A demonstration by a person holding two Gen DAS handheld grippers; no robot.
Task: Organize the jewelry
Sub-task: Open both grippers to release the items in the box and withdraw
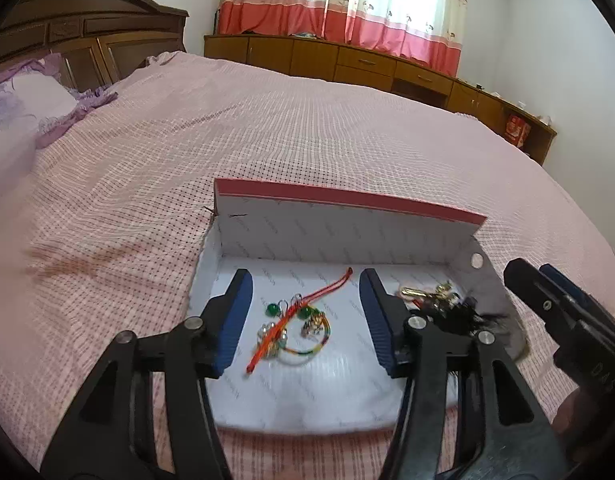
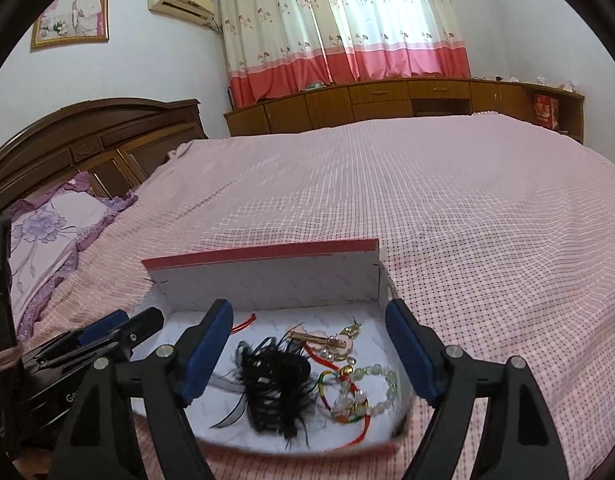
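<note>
An open white box with a red-edged lid point(image 1: 347, 232) lies on the pink bed; it also shows in the right wrist view point(image 2: 267, 276). In its left part lie a red cord bracelet point(image 1: 295, 312), green bead earrings point(image 1: 272, 310) and a multicoloured bangle point(image 1: 307, 346). In its right part lie a black feather hair clip point(image 2: 273, 380), a gold hair clip point(image 2: 315, 337) and a pale green bead bracelet point(image 2: 381, 384). My left gripper point(image 1: 303, 316) is open above the left pieces. My right gripper point(image 2: 309, 352) is open above the right pieces and holds nothing.
The pink checked bedspread point(image 1: 307, 132) spreads all round the box. Purple pillows point(image 2: 47, 232) and a dark wooden headboard point(image 2: 91, 136) are at the left. Wooden cabinets point(image 2: 387, 100) and curtains stand beyond the far side.
</note>
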